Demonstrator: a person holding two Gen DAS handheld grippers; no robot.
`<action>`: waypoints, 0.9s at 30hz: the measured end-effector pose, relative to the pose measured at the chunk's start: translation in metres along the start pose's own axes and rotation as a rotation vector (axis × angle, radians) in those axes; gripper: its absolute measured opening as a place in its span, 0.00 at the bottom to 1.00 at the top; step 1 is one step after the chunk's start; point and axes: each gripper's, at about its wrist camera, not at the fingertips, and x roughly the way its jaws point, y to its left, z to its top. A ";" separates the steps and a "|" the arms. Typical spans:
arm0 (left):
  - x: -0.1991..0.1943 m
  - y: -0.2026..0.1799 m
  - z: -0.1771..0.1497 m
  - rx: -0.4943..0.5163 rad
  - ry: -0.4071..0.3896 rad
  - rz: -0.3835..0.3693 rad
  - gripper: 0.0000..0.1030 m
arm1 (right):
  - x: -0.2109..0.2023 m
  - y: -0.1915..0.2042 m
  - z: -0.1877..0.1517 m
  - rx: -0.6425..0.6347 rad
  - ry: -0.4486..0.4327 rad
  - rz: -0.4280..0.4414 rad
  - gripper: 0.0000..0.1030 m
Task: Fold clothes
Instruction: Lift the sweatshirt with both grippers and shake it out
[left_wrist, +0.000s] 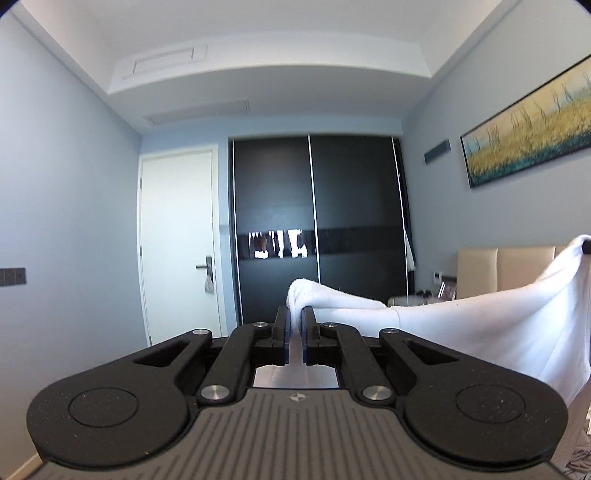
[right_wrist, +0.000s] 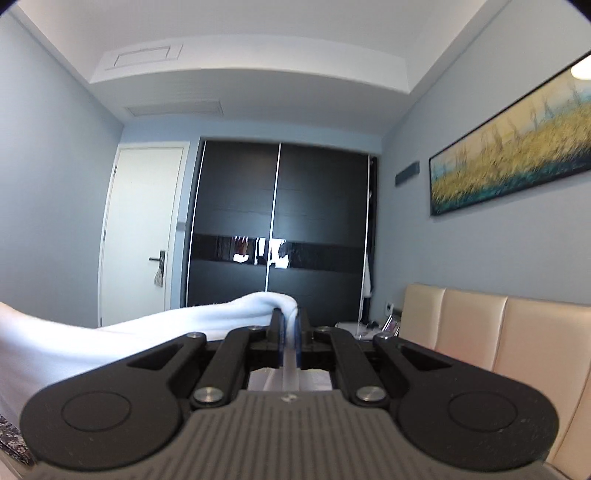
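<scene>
The left hand-held gripper (left_wrist: 294, 317) pinches one end of the white cloth (left_wrist: 480, 328). The right hand-held gripper (right_wrist: 290, 321) pinches the other end of the white cloth (right_wrist: 110, 343). The cloth hangs up in the air between them (it sags a bit). Far ahead of both stands a dark wardrobe (left_wrist: 314, 221).

Left gripper (left_wrist: 294, 314) and right gripper (right_wrist: 290, 317) raised, jaws clamped.
</scene>
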 end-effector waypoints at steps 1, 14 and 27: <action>-0.008 -0.001 0.003 0.002 -0.006 0.002 0.04 | -0.011 -0.001 0.001 -0.004 -0.022 -0.005 0.06; -0.077 -0.005 0.014 0.019 -0.054 -0.020 0.04 | -0.114 -0.016 0.015 0.048 -0.211 -0.053 0.06; -0.014 0.011 -0.082 0.026 0.338 -0.053 0.04 | -0.044 0.020 -0.105 0.017 0.185 0.009 0.07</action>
